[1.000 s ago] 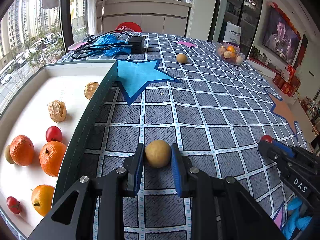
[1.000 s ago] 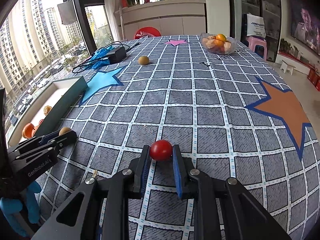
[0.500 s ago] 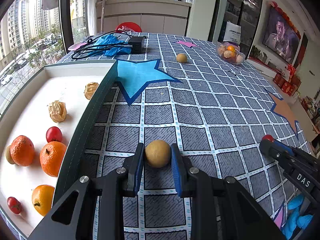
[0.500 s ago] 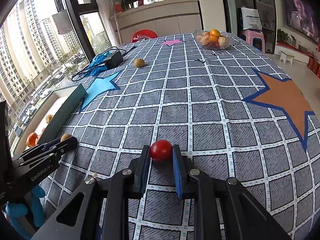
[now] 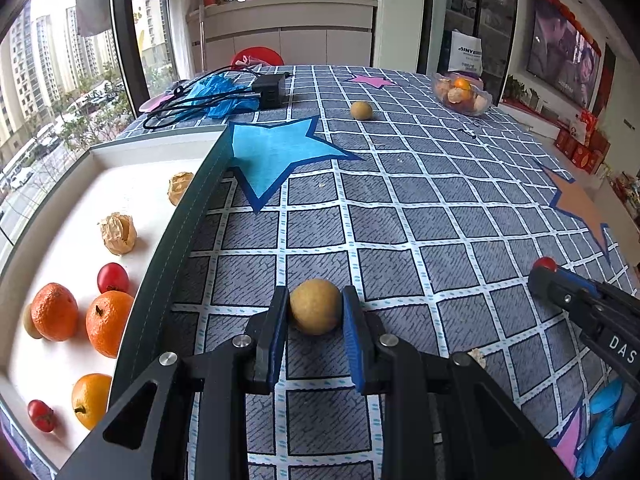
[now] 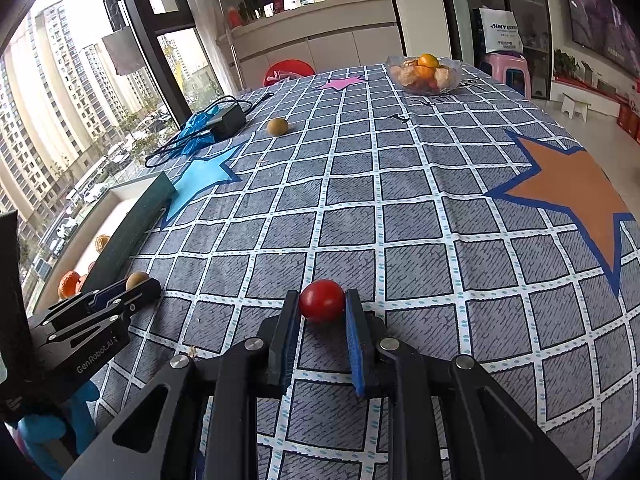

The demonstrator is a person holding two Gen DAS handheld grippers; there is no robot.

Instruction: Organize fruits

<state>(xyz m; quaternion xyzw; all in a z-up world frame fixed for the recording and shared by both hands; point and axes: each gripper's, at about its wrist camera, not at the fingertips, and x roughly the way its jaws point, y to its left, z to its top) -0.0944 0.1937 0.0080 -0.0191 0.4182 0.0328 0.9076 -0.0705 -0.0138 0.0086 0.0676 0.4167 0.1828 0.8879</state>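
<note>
Fruit in both grippers: left gripper (image 5: 315,312) pinches the tan longan (image 5: 316,306) beside the tray (image 5: 176,248), right gripper (image 6: 322,306) clamps the cherry tomato (image 6: 322,300) mid-table, both seemingly tray-bound.

We hold our left gripper (image 5: 315,314) low over the counter (image 5: 400,208) near its left edge, fingers (image 5: 277,320) level and pointing forward, pressed against both sides of a tan round fruit (image 5: 315,311). Our right gripper (image 6: 322,310) sits off to its right, just as low, its fingers (image 6: 353,320) closed against a red cherry tomato (image 6: 322,301). Both blue-padded pairs stand parallel.
</note>
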